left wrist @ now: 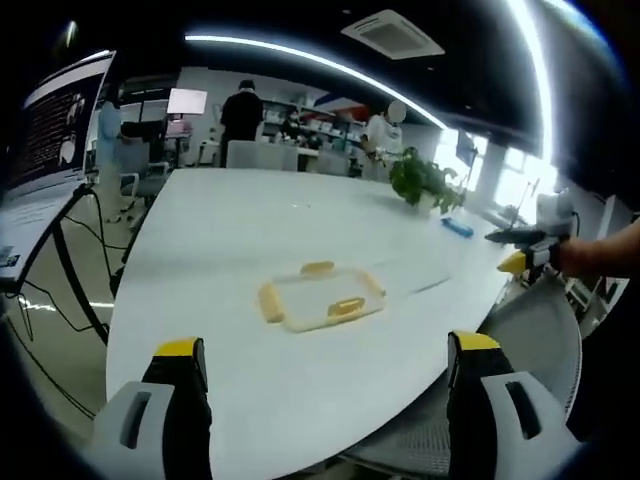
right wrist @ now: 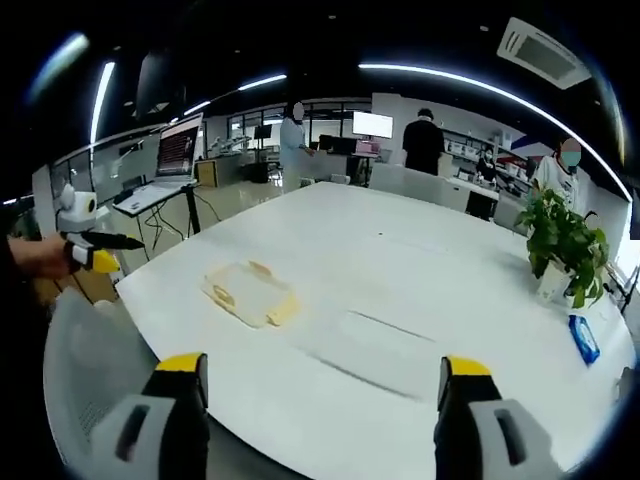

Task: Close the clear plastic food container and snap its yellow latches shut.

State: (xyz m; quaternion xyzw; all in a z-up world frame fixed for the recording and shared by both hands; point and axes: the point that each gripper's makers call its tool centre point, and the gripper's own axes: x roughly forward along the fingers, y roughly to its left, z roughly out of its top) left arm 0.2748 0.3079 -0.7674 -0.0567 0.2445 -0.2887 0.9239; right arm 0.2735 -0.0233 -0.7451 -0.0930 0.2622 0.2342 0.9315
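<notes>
Your left tool [left wrist: 320, 400] stands wide open at the bottom of the left gripper view, its two yellow-tipped jaws far apart with nothing between them. Your right tool [right wrist: 322, 400] is the same in the right gripper view: spread wide and empty. Both hang short of the tabletop's near edge, well apart from the work.

The clear plastic food container [left wrist: 318, 297] lies flat on the white tabletop [left wrist: 300, 220], just below the middle of the left gripper view; in the right gripper view it sits left of centre. Its lid looks to be already lying on it, though from here you cannot tell whether it is fully seated. The yellow latches [left wrist: 346, 306] show around its rim, one on each visible side, and they appear to be flipped outward, not yet snapped down.

Expect the container to be light, shallow and fairly stiff, with smooth walls that will skate across this slick tabletop if you push from one side only. Steady it from one side with one tool, pressing down on the lid near a corner, and work each latch with the other. Take a latch at its free outer edge and fold it over the rim; the thin clear plastic may flex or crack under a hard pinch.

A potted plant [right wrist: 565, 245] and a blue object [right wrist: 583, 338] lie well apart from it, towards the right of the right gripper view.
</notes>
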